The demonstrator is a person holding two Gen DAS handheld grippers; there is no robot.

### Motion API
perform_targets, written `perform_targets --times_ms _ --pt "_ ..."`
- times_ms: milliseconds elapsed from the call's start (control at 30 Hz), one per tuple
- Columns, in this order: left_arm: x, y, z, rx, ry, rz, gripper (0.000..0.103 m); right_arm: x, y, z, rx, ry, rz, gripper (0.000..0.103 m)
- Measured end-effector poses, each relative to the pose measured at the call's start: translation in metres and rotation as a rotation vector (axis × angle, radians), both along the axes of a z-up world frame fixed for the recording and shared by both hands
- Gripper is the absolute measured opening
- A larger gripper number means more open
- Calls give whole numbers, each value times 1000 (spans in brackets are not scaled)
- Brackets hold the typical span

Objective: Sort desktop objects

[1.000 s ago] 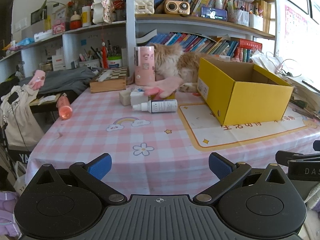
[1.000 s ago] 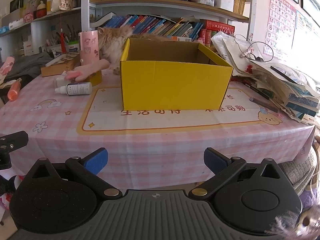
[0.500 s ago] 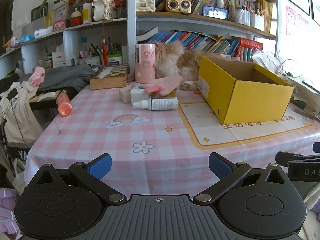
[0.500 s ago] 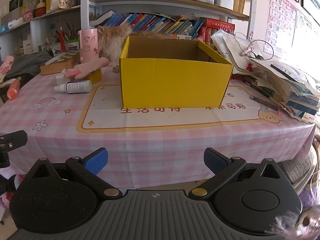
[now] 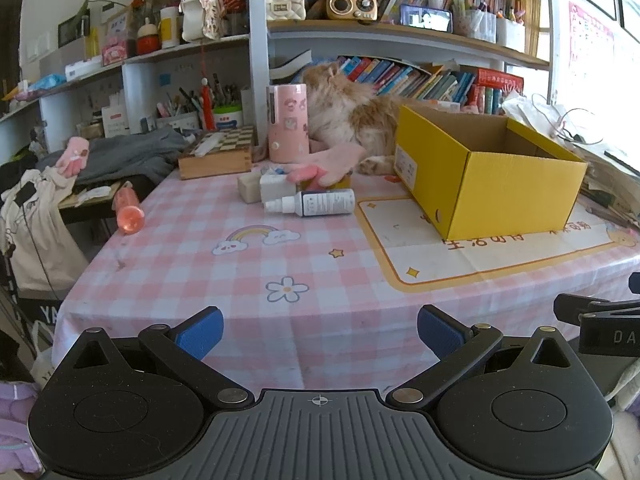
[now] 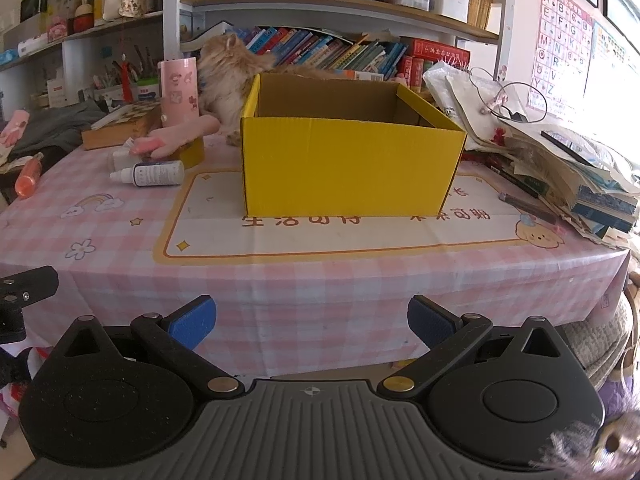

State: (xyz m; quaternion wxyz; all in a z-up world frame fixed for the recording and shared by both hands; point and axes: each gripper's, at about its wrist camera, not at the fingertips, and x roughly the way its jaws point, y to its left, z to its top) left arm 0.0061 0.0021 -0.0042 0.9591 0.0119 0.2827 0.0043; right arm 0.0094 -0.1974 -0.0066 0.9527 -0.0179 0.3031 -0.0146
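Note:
An open yellow cardboard box (image 5: 492, 184) (image 6: 352, 168) stands on the pink checked tablecloth (image 5: 248, 272). Left of it lie a white dropper bottle (image 5: 316, 203) (image 6: 154, 174), a pink glove (image 5: 328, 164) (image 6: 176, 140) on a small yellow box, two small white boxes (image 5: 268, 187), and an orange tube (image 5: 129, 210) (image 6: 28, 176) near the left edge. My left gripper (image 5: 318, 330) is open and empty, at the table's front edge. My right gripper (image 6: 310, 320) is open and empty, in front of the box.
An orange cat (image 5: 348, 116) (image 6: 228, 80) sits behind the box beside a tall pink cup (image 5: 287, 122). A wooden chess box (image 5: 218, 156) lies at the back left. Stacked papers and books (image 6: 560, 160) crowd the right side. Shelves stand behind.
Both grippers have stayed open and nearly still. The cat has raised and turned its head.

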Motion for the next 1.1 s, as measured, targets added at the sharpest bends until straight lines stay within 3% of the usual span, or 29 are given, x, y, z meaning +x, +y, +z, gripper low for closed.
perform_targets --times_ms 400,933,1100 --pt "-2 6 -1 -21 24 35 103 -4 1 -2 -10 0 18 103" --pt "-8 3 5 -26 -31 13 103 -3 -2 0 53 9 52 103" --pt "-5 6 3 -47 -16 16 103 -2 0 1 44 9 62 103"
